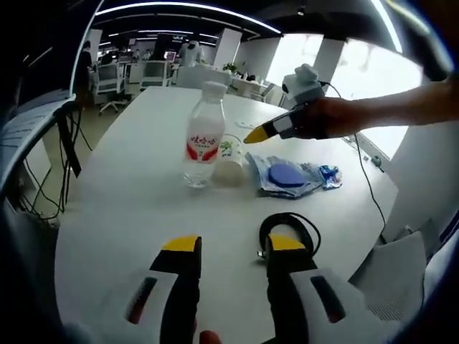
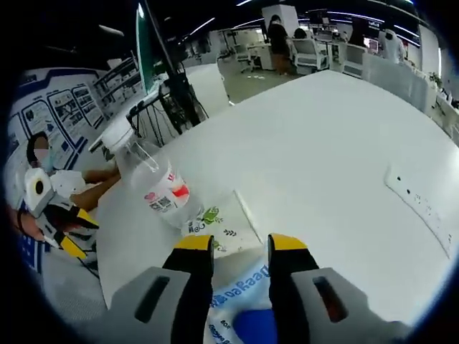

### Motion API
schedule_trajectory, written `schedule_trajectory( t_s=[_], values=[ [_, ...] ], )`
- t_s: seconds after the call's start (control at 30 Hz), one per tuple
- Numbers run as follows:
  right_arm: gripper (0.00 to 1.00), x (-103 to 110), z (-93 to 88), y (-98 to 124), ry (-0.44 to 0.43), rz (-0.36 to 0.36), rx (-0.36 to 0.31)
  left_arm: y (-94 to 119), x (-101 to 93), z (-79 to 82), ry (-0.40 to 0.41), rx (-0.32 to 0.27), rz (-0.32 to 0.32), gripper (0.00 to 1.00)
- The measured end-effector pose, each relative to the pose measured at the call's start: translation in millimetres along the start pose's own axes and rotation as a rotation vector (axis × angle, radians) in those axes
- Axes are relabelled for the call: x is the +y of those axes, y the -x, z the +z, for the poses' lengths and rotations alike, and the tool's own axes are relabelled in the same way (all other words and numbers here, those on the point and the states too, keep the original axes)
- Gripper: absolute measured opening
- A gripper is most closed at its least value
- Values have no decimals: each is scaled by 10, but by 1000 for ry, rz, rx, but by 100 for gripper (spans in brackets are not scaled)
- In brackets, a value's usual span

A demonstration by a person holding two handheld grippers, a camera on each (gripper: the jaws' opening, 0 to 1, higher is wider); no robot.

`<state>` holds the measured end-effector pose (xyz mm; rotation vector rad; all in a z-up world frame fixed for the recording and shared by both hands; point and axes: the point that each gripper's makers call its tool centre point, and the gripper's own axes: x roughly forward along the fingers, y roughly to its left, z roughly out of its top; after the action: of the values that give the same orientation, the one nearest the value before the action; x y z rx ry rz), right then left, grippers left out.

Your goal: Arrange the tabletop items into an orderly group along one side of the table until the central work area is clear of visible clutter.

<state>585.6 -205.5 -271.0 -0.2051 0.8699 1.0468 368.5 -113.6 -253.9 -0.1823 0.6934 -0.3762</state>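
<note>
Bottle (image 1: 204, 136), cup (image 1: 229, 161), blue packet (image 1: 287, 175) bunched mid-counter (image 1: 129, 201); black cable (image 1: 287, 223) apart. Both hand-held grippers, left (image 1: 226, 247) and right (image 2: 240, 246), narrowly open, empty. Grouping barely started, I'd say.

An open-plan office: beyond the white counter (image 1: 129, 193) stand rows of desks with swivel chairs (image 1: 107, 79), under long ceiling strip lights (image 1: 179, 8).

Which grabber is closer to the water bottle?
The right one. The right gripper hangs just beside the water bottle, above the paper cup and the blue packet. The left gripper sits farther back, near the black cable.
</note>
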Motion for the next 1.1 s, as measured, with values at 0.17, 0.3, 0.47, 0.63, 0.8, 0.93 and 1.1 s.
schedule_trajectory(
  t_s=[0.17, 0.3, 0.47, 0.63, 0.8, 0.93, 1.1],
  values=[
    [39, 94, -11, -60, 16, 56, 35, 8, 19, -25, 12, 3, 7, 34],
    [42, 155, -34, -112, 40, 98, 61, 8, 32, -24, 13, 2, 11, 34],
    [49, 206, -117, -187, 72, 119, 110, 1, 62, -9, 21, 1, 17, 34],
    [49, 220, -168, -251, 133, 134, 140, -2, 73, 2, 21, 0, 19, 34],
    [45, 318, -196, -217, 152, 143, 141, 2, 74, -8, 21, 1, 17, 34],
    [45, 321, -253, -218, 169, 160, 156, 5, 69, -25, 22, 2, 15, 34],
    [43, 406, -379, -185, 195, 177, 182, 17, 59, -39, 22, 1, 12, 34]
  ],
)
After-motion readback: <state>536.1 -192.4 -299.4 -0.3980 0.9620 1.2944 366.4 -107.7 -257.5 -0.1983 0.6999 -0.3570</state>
